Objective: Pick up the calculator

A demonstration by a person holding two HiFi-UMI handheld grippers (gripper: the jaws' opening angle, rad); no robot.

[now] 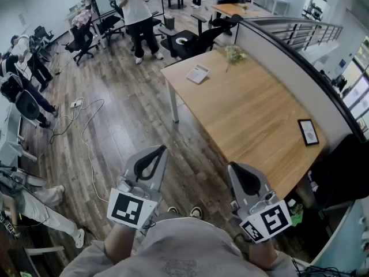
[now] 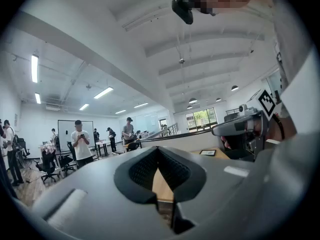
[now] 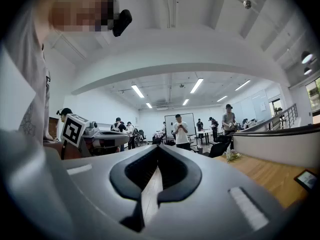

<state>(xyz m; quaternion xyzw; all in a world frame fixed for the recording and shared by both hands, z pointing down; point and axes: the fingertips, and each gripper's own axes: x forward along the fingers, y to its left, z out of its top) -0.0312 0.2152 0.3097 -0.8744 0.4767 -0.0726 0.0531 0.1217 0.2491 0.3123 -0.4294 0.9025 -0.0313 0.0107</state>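
The person is holding both claws low and close to the body, at the near end of the wooden table [image 1: 248, 108]. The left gripper [image 1: 157, 150] is hanging over the floor, just off the table's near left side. Its two jaws are pressing together at the tips, and nothing is sitting between them. The right gripper [image 1: 235, 167] is hanging by the table's near edge. Its jaws are also pressing tight together and holding nothing. Both claws are pointing flat, out toward the far end of the table. The calculator [image 1: 198, 74] is lying flat on the table's far left corner, well apart from both claws, and nothing is touching it. A small bunch of flowers [image 1: 233, 53] is sitting near the table's far edge, close to the calculator. A dark flat frame [image 1: 308, 131] is lying by the table's right edge. A person in a white shirt [image 1: 138, 16] is standing on the floor past the table's far end, looking down at something in their hands.
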